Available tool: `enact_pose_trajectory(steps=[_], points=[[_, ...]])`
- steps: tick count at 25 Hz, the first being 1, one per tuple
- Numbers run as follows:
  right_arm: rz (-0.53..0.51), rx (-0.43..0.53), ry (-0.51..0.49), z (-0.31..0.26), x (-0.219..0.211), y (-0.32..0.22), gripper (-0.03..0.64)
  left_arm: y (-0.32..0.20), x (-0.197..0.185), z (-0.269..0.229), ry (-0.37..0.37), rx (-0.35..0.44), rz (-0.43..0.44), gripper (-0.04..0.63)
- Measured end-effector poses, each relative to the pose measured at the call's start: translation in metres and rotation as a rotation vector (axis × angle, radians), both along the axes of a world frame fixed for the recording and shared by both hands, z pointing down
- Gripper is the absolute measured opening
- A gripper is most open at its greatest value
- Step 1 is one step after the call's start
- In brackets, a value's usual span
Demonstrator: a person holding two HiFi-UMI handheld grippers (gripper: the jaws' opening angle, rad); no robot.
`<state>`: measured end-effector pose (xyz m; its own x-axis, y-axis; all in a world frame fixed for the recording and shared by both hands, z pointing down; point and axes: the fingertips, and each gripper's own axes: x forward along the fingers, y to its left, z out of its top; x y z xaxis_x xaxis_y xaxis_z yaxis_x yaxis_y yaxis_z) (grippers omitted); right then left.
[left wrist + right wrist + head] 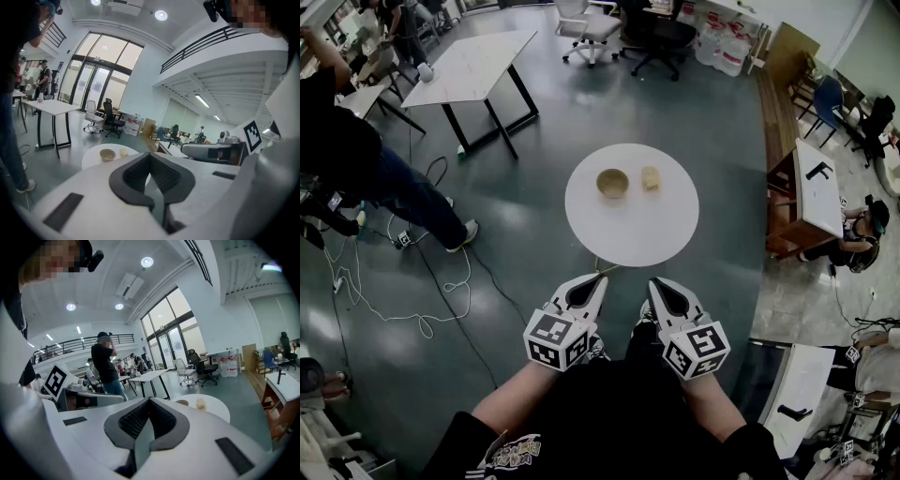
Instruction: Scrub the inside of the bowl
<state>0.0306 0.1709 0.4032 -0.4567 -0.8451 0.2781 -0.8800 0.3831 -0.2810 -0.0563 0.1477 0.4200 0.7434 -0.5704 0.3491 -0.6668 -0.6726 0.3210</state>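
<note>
One bowl (612, 183), one sponge (650, 178), one round table (628, 234), two grippers.
Your bowl sits mouth-up at centre frame, round with no long axis, with the sponge just right of it. At lower centre, your left gripper (597, 279) and right gripper (657, 283) are both pressed together, empty.

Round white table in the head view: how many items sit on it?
2. A bowl sits on the round table, far half, left of centre; a small yellowish block lies just right of it, apart. Nothing seems hidden.
</note>
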Motion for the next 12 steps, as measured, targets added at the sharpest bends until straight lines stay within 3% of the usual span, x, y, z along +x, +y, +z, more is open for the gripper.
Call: enact_pose_trajectory(steps=[12], points=[[-0.007,0.015,-0.01,-0.002,-0.0067,-0.0037,0.021,0.0005,-0.0059,0.002,0.01,-0.002,-0.003,0.006]])
